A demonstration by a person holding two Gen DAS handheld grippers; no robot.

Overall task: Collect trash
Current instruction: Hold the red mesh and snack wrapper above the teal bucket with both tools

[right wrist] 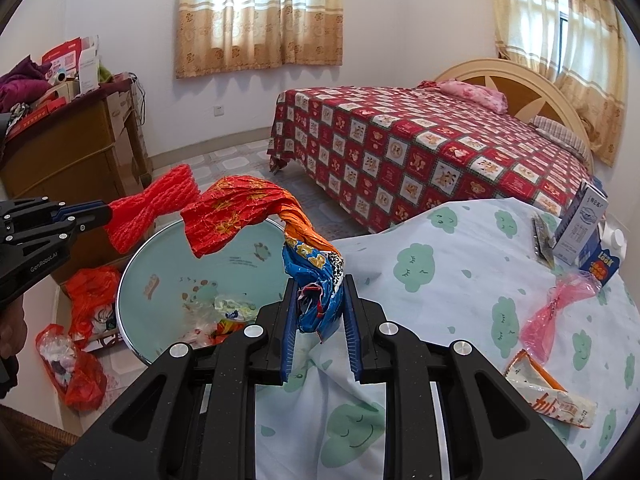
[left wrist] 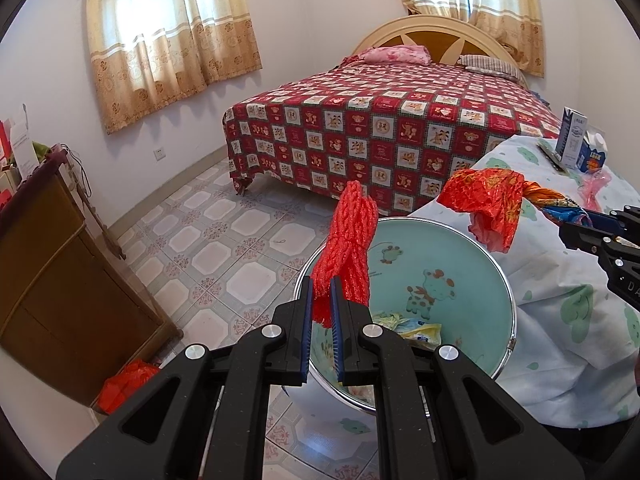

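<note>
My left gripper [left wrist: 321, 303] is shut on a red foam net sleeve [left wrist: 349, 256] and holds it above a pale green basin [left wrist: 472, 256] with some wrappers in its bottom. It also shows in the right wrist view [right wrist: 105, 211] with the sleeve [right wrist: 154, 204]. My right gripper [right wrist: 320, 312] is shut on a crumpled red, orange and blue plastic wrapper [right wrist: 256, 210] and holds it over the basin's rim [right wrist: 160, 240]. In the left wrist view the wrapper [left wrist: 488, 200] hangs over the basin from the right gripper [left wrist: 596, 226].
A cloth-covered table [right wrist: 460, 280] carries a pink plastic bag [right wrist: 560, 304], an orange-white wrapper [right wrist: 552, 396], a blue-white carton [right wrist: 580, 224] and a small blue carton [right wrist: 602, 266]. Red bags [right wrist: 86, 296] lie on the floor by a wooden cabinet [right wrist: 68, 152]. A bed [right wrist: 420, 148] stands behind.
</note>
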